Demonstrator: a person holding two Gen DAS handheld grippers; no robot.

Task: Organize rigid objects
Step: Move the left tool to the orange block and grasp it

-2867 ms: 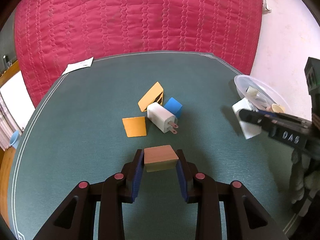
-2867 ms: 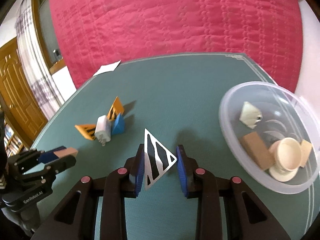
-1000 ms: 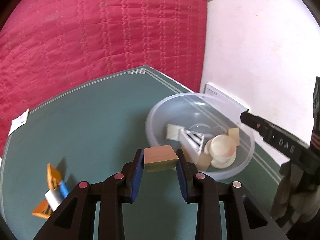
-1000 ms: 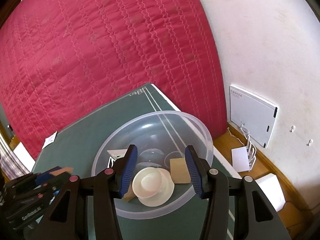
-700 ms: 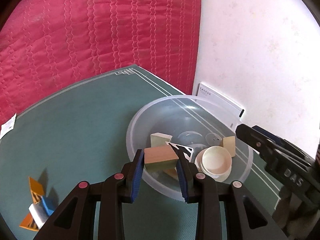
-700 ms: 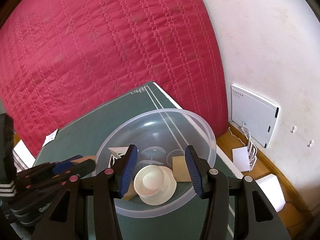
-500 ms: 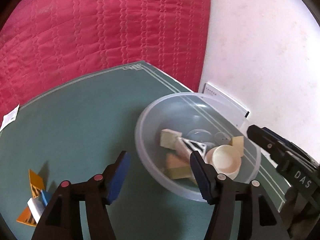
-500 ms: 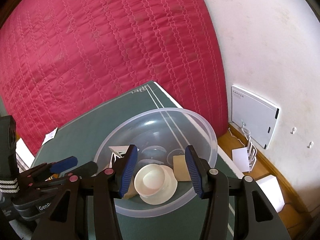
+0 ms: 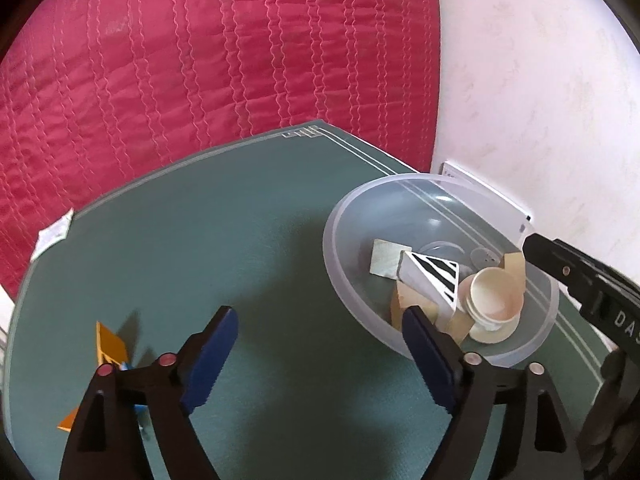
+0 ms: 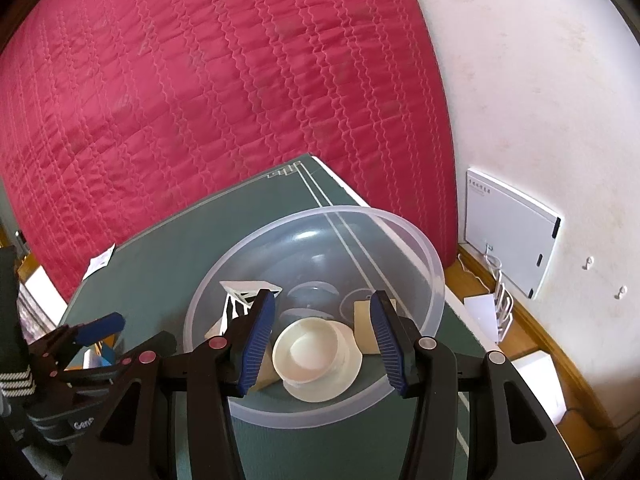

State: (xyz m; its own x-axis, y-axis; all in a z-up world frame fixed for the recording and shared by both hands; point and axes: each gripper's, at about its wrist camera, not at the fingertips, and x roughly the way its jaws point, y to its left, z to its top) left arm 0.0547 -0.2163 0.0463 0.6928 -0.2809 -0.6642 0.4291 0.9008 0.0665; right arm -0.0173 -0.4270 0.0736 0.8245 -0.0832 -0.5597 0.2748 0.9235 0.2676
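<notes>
A clear plastic bowl (image 9: pixel 352 216) (image 10: pixel 416 240) stands at the table's right corner. In it lie wooden blocks (image 9: pixel 408 306), a black-striped white wedge (image 9: pixel 434 274) (image 10: pixel 240 292) and a cream cup on a saucer (image 9: pixel 494 300) (image 10: pixel 312 354). My left gripper (image 9: pixel 320 344) is open and empty, above the table just left of the bowl. My right gripper (image 10: pixel 322 326) is open and empty above the bowl; it also shows at the right of the left wrist view (image 9: pixel 576 268). An orange wedge (image 9: pixel 108 344) and other small pieces lie at the left.
The green table (image 9: pixel 224 232) backs onto a red quilted mattress (image 9: pixel 200 60) and a white wall (image 10: pixel 540 100). A paper slip (image 9: pixel 54 236) lies at the far left edge. A white panel (image 10: pixel 512 228) leans on the wall beyond the table.
My left gripper carried the wooden block over to the bowl, opened and let it drop in, then drew back left. My right gripper, empty, stayed above the bowl.
</notes>
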